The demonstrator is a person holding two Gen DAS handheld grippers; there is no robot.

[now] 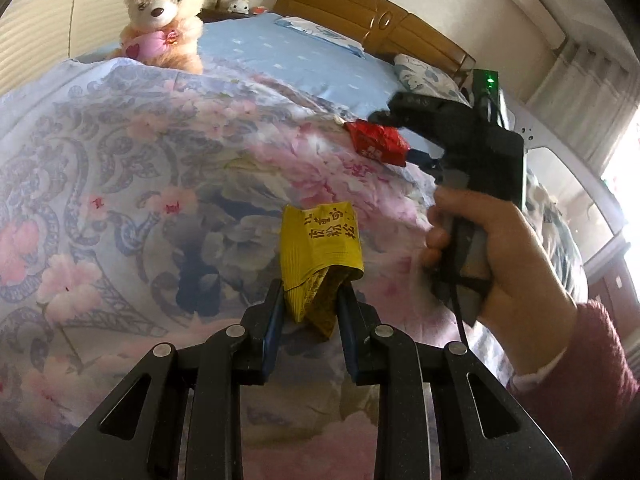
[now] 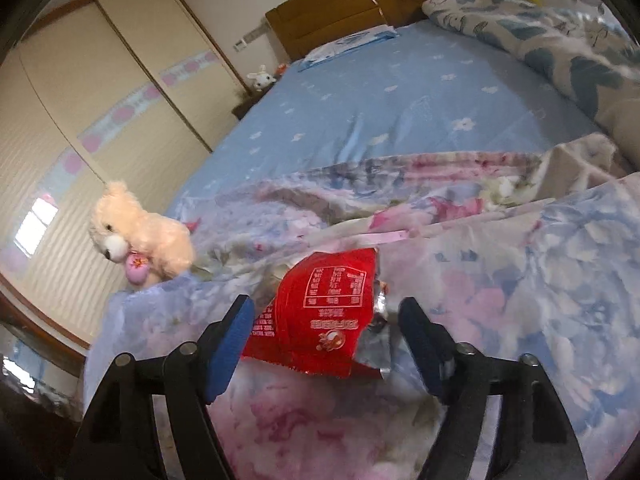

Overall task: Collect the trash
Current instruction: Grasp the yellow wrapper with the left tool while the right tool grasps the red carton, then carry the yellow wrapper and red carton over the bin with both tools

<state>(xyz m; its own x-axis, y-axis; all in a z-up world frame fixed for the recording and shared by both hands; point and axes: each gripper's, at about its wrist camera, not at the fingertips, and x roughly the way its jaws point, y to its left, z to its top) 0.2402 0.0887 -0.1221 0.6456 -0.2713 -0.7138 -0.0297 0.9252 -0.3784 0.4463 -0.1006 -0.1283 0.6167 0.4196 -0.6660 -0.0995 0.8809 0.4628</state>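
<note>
A crumpled yellow wrapper [image 1: 318, 256] with red print sits between the blue pads of my left gripper [image 1: 310, 304], which is shut on its lower end above the floral quilt [image 1: 140, 184]. A red snack wrapper [image 2: 320, 320] with a torn silver edge lies on the quilt between the fingers of my right gripper [image 2: 326, 314], which is open around it. In the left wrist view the right gripper [image 1: 394, 140] is held by a hand at the right, with the red wrapper [image 1: 376, 142] between its fingers.
A cream teddy bear [image 1: 168, 16] [image 2: 136, 232] sits at the quilt's far edge. Beyond lie a blue sheet [image 2: 380, 112], pillows [image 2: 540, 28] and a wooden headboard [image 1: 360, 12]. A wardrobe [image 2: 100, 92] stands at the left.
</note>
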